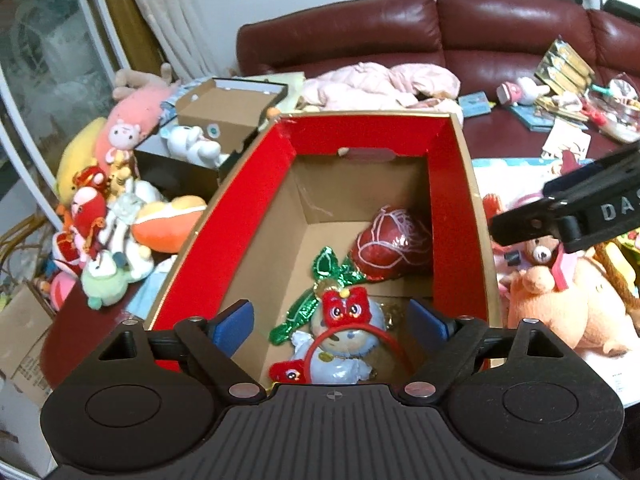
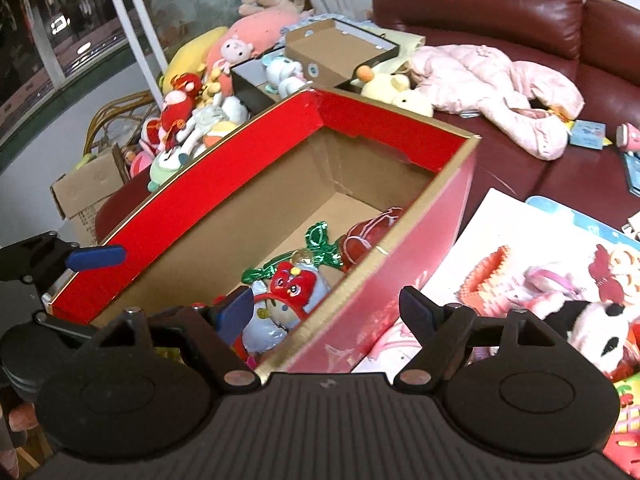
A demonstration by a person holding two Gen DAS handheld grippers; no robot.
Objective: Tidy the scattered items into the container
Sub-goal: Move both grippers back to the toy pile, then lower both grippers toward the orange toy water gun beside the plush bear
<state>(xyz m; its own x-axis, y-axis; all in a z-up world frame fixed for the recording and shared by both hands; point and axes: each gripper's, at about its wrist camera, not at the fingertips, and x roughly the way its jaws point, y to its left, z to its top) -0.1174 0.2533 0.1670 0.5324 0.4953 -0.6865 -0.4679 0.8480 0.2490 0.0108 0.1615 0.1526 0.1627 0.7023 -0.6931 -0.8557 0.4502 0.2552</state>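
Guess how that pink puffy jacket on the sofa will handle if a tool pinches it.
The pink puffy jacket lies crumpled and sprawled, so it is probably floppy and would drape from a single pinch. Its quilted padding suggests it is light for its bulk. The fabric looks slightly shiny, so a shallow pinch may slip.

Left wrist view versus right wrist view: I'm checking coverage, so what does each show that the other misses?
Only the left wrist view shows the orange plush pig and small brown teddy right of the box. Only the right wrist view shows the panda plush and yellow duck plush. Both share the red box holding the red balloon and red headband, the pink jacket, and the sofa. Both grippers, left and right, have open, empty jaws.
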